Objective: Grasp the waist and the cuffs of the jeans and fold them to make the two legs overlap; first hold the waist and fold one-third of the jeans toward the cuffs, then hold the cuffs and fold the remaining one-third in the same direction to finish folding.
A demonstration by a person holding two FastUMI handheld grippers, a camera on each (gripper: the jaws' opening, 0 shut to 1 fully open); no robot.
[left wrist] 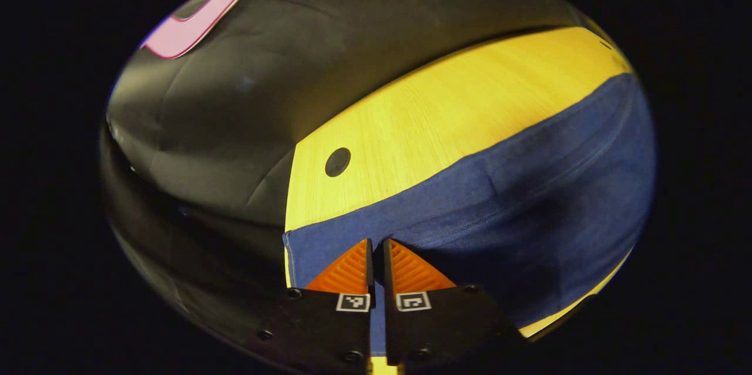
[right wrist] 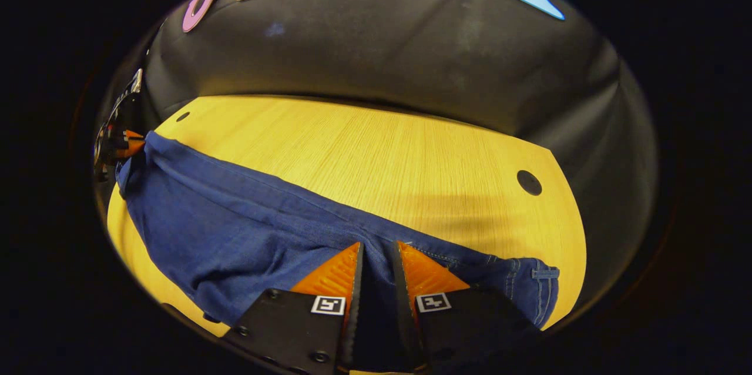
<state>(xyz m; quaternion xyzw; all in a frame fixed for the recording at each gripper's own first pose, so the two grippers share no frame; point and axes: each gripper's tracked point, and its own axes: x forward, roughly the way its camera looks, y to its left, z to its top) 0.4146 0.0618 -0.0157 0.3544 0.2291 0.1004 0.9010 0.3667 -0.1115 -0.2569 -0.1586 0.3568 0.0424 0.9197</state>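
The right gripper view shows the waist end of the jeans (right wrist: 264, 222) on the table (right wrist: 382, 151) with the right gripper (right wrist: 378, 254) clenched on denim, while the left gripper (left wrist: 378, 251) grasps the cuff edge.

A recording booth is showing here: black cloth (right wrist: 382, 57) is hanging as the wall behind a light wooden table (right wrist: 382, 151), whose top is carrying round cable holes (right wrist: 529, 182) like an office desk.

Each hand-held gripper, left (left wrist: 378, 251) and right (right wrist: 378, 254), has two ribbed triangular fingers on flat black plates fixed with dark round screws, each plate bearing a small square black-and-white marker.
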